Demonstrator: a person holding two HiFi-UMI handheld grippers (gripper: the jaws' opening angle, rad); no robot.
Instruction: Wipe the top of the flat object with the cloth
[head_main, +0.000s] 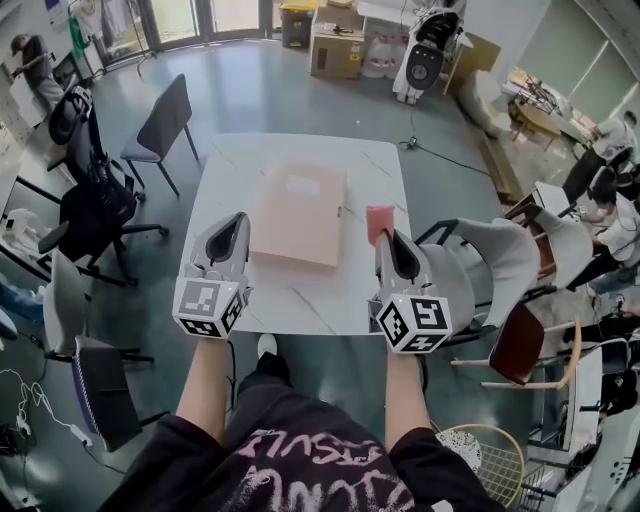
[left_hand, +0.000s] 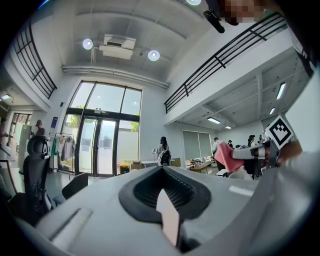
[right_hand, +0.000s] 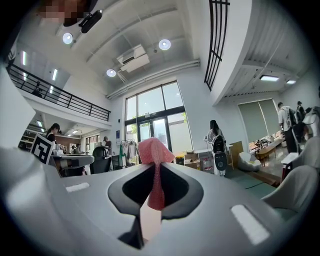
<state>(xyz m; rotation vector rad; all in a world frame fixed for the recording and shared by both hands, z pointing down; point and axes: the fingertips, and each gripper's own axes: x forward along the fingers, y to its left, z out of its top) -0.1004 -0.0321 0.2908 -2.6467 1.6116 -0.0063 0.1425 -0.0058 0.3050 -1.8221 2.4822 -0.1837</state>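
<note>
Over the near edge of the counter (head_main: 382, 165) we've got both claws held clear of the surface, noses pointing out at the room instead of down. That looks like staging, with the wipe not yet begun. The right claw (head_main: 385, 238) is clamped on the cloth (head_main: 380, 220), a soft pink-red open weave bunched so a wad sticks out past the tips as the wiping pad. The left claw (head_main: 237, 220) is closed on nothing; our guess is it's there to pin the work. The flat object (head_main: 300, 225) lies mid-counter, beyond and between the claws and touching neither. It's thin, rectangular, matte tan, probably card or a mailer, with a white label (head_main: 302, 185) toward the far end. The counter is white, smooth and faintly veined, so we judge the object could slide under a stroke.
</note>
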